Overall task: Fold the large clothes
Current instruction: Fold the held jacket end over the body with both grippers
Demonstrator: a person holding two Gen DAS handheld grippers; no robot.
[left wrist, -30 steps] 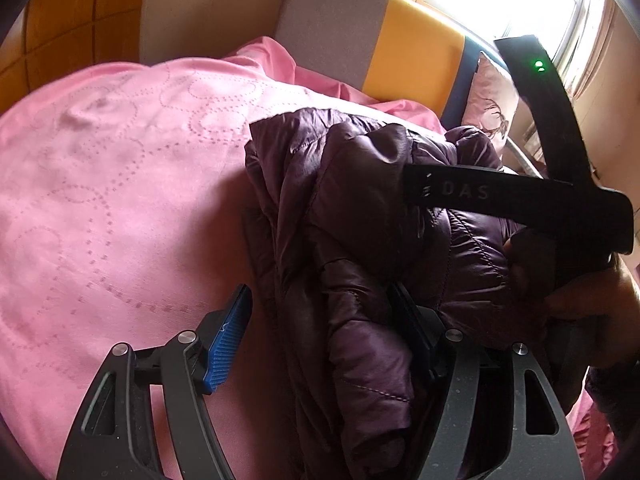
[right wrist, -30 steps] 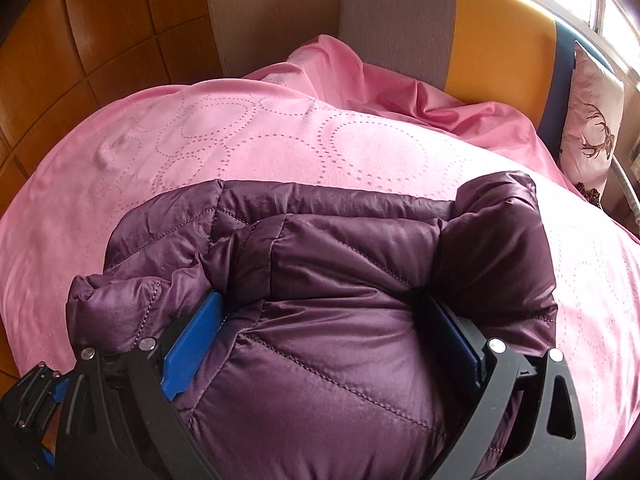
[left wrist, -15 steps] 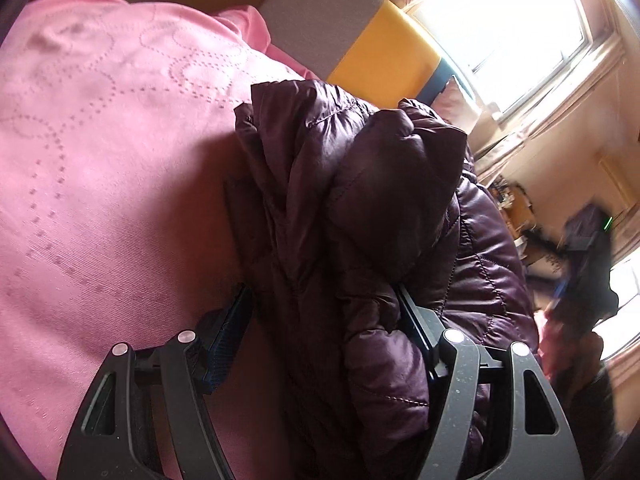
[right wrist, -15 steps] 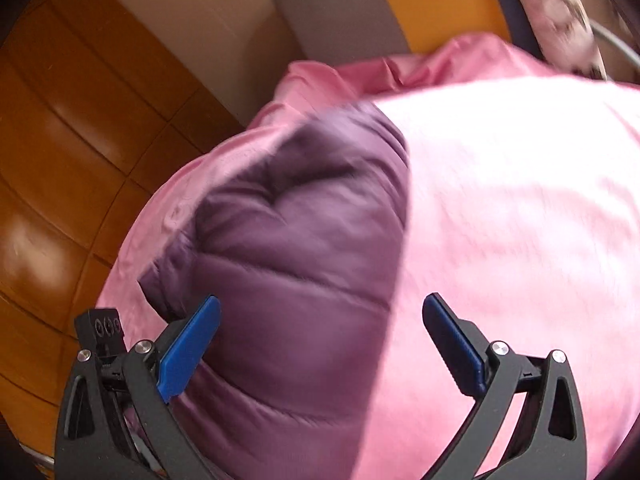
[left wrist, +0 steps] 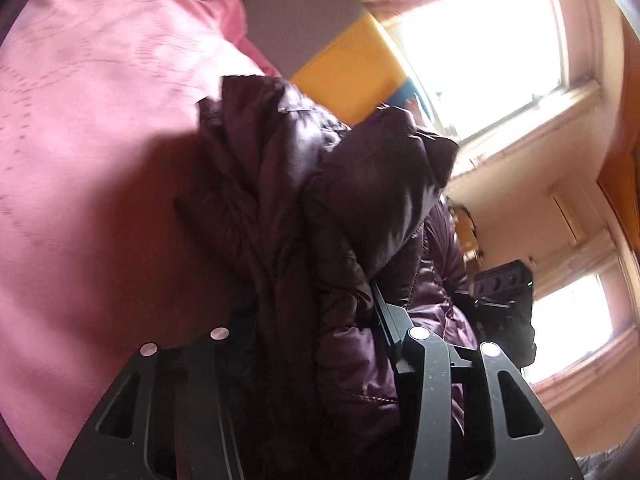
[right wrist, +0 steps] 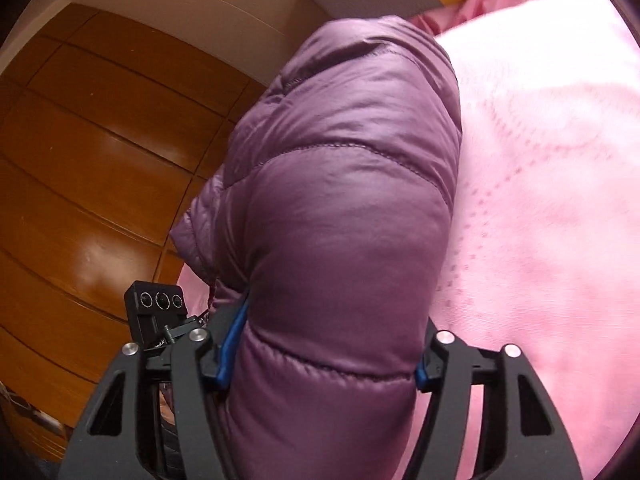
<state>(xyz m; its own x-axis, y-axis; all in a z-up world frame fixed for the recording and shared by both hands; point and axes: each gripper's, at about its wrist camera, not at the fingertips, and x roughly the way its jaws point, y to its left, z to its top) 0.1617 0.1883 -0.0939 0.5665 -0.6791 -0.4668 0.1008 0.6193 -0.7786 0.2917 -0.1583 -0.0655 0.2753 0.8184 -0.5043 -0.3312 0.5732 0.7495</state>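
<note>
Through the left wrist camera I observe my left gripper (left wrist: 308, 328) closing on a bunched fold of the dark purple quilted puffer jacket (left wrist: 320, 208); the padded fabric fills the space between both black fingers and the near pad is buried in shadow against it, so I record this gripper as pinching the jacket. The garment rises from the jaws in a thick, crumpled column above the pink dotted bedspread (left wrist: 92, 152). Beyond it stand a grey and yellow upholstered headboard (left wrist: 320, 40) and a bright window (left wrist: 492, 52). The right wrist camera shows my right gripper (right wrist: 320, 352) also closing, its blue pads (right wrist: 232, 344) pressed into either side of a rounded, stitched roll of the same jacket (right wrist: 344, 208), which bulges between them. That roll lies at the bedspread's (right wrist: 540, 200) edge, beside orange-brown wooden wall panels (right wrist: 100, 160). A small black camera block (right wrist: 158, 312) shows just left of the fingers.
</note>
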